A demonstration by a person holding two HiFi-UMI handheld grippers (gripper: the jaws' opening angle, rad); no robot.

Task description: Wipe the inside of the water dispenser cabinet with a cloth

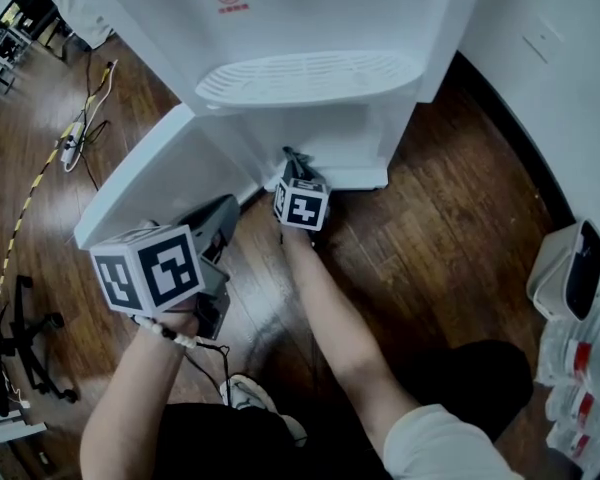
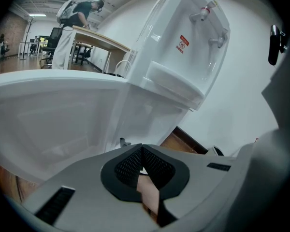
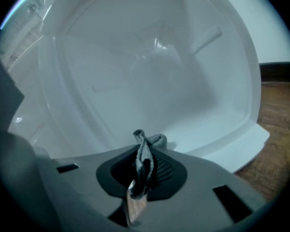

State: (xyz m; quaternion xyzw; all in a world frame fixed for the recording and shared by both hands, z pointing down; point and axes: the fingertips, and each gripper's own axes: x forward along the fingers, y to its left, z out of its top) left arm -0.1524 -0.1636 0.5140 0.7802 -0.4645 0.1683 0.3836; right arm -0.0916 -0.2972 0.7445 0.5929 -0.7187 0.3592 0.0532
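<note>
Head view: right gripper (image 1: 293, 161) reaching low into the open cabinet (image 1: 325, 133) at the foot of the white water dispenser (image 1: 310, 28), marker cube just outside the opening. Left gripper (image 1: 226, 216) held back beside the swung-out cabinet door (image 1: 145, 183), over the wooden floor (image 1: 430, 238).

Left gripper view: jaws pressed together, nothing between them, aimed past the white door towards the dispenser front.

Right gripper view: jaws clamped on the grey cloth (image 3: 144, 146), bunched into a narrow strip. Long axis along the jaws, running from deep between them out past the tips. Free end folded over, pointing into the white cabinet interior, near its floor; contact not clear.
</note>
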